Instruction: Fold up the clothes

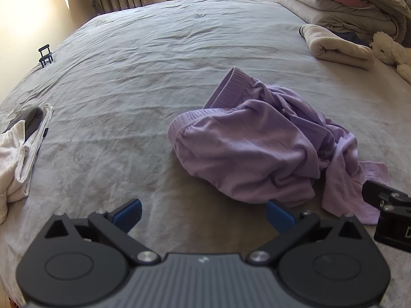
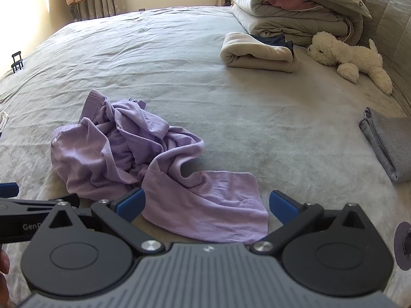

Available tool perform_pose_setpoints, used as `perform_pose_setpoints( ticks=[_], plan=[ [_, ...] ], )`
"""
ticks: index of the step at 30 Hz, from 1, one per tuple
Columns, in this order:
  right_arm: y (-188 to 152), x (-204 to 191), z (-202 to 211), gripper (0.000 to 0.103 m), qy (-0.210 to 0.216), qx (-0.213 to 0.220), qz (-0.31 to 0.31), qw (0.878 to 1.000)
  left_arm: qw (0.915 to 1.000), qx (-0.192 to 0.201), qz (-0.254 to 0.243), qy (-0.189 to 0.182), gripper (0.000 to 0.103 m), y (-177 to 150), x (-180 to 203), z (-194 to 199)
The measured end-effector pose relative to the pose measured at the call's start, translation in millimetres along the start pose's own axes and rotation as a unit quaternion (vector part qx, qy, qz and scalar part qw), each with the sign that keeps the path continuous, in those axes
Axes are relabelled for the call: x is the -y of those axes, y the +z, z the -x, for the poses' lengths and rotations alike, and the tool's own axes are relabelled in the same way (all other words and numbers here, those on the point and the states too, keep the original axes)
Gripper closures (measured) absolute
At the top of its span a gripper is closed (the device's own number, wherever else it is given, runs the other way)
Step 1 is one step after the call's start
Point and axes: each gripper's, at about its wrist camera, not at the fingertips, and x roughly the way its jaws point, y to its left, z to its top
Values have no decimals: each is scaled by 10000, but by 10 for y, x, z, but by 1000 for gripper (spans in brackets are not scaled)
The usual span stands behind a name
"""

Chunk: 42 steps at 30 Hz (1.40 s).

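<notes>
Garment: your lilac garment (image 1: 259,151) lies crumpled on the grey bed (image 1: 143,77), centre-right in the left wrist view, centre-left in the right wrist view (image 2: 133,159); ribbed band at its upper end, one flat flap trailing toward the bottom of the frame.
Left tool (image 1: 204,214): your blue fingers are spread wide, holding nothing; the right finger tip sits just at the garment's near edge, contact unclear.
Right tool (image 2: 206,205): spread wide too, empty, the flat flap lying between its fingers.
Only in left view: a white and grey clothes heap (image 1: 18,151) at the left edge.
Only in right view: a folded grey cloth (image 2: 388,141) at the right edge.
Both views: a rolled beige blanket (image 2: 257,51), a white plush toy (image 2: 346,54) and stacked quilts (image 2: 295,7), upper right.
</notes>
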Motion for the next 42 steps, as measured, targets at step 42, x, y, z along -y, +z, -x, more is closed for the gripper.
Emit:
perform_pose_setpoints(
  ticks=[42],
  plan=[
    [101,9,-194,0,-166,-137,262,9994,9997,-244,22,-26,0,150,-187,-106]
  ],
)
